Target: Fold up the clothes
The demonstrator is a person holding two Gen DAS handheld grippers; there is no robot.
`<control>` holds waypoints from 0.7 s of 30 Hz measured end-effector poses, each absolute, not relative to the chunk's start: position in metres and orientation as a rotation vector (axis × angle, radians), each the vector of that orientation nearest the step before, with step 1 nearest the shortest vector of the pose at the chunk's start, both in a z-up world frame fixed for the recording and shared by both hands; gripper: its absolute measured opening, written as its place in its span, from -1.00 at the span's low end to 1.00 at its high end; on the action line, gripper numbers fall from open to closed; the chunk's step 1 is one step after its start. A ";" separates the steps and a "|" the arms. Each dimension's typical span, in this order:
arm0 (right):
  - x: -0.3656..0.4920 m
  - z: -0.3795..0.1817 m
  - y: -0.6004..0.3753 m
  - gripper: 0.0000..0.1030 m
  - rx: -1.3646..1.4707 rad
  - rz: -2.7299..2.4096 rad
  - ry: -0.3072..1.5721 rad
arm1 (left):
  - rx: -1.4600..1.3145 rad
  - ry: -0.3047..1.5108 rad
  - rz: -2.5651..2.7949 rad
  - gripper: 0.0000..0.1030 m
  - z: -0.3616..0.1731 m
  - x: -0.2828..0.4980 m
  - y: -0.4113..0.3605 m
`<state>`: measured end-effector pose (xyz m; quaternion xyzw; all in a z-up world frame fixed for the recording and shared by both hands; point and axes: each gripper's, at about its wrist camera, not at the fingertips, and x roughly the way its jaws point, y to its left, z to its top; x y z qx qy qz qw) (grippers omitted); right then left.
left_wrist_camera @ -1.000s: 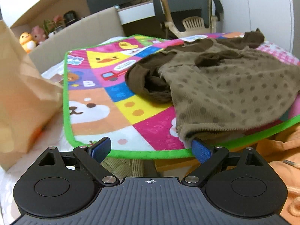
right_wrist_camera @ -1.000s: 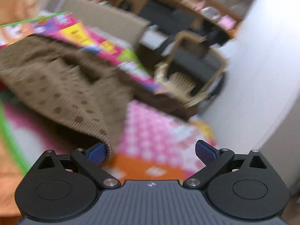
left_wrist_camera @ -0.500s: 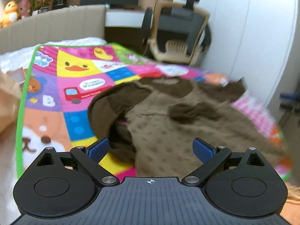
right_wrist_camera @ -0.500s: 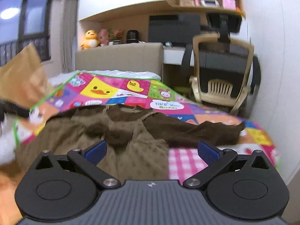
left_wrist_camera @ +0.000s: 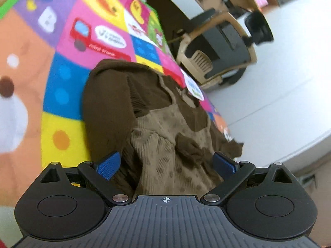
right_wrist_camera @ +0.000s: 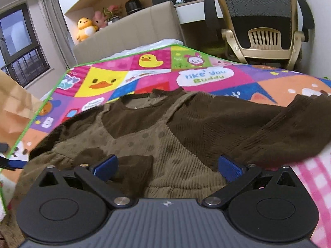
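The brown garment (right_wrist_camera: 169,128) lies spread on the colourful play mat (right_wrist_camera: 144,76), which covers the bed. It has a dark brown knitted top part with long sleeves and a lighter olive corduroy front with dots; a dark brown bow (left_wrist_camera: 190,146) sits on the olive part. In the right wrist view its right sleeve (right_wrist_camera: 279,132) stretches out to the right across the mat, and the neckline points to the far side. The left sleeve (left_wrist_camera: 103,111) is bunched at the left side of the garment in the left wrist view.

The left claw (left_wrist_camera: 166,163) has its jaws wide apart, directly over the olive front near the bow, and it holds nothing. The right claw (right_wrist_camera: 166,167) is also wide apart and empty, above the olive front; I cannot tell if the blue pads (right_wrist_camera: 105,166) touch the cloth.

Beyond the far edge of the mat stands an office chair (right_wrist_camera: 262,20). On the far left, behind the bed's headboard (right_wrist_camera: 128,33), sit a yellow duck toy (right_wrist_camera: 85,29) and a pink plush (right_wrist_camera: 99,21). A brown paper bag (right_wrist_camera: 14,107) is at the left edge.
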<state>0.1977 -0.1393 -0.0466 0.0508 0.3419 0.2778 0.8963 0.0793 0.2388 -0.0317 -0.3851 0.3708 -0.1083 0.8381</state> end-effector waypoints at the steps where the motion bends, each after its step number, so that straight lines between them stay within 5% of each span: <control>1: 0.197 -0.049 -0.138 1.00 0.097 0.577 0.709 | -0.773 0.791 -0.177 0.91 -0.032 0.081 0.238; 7: 0.194 -0.055 -0.135 1.00 0.078 0.582 0.709 | -0.385 0.771 0.024 0.68 -0.016 0.079 0.223; 14: 0.195 -0.049 -0.129 1.00 -0.008 0.595 0.729 | -0.341 0.734 0.018 0.72 -0.009 0.088 0.212; 21: 0.215 -0.008 -0.237 0.99 0.125 0.155 0.539 | -0.317 0.667 0.000 0.82 0.004 0.089 0.206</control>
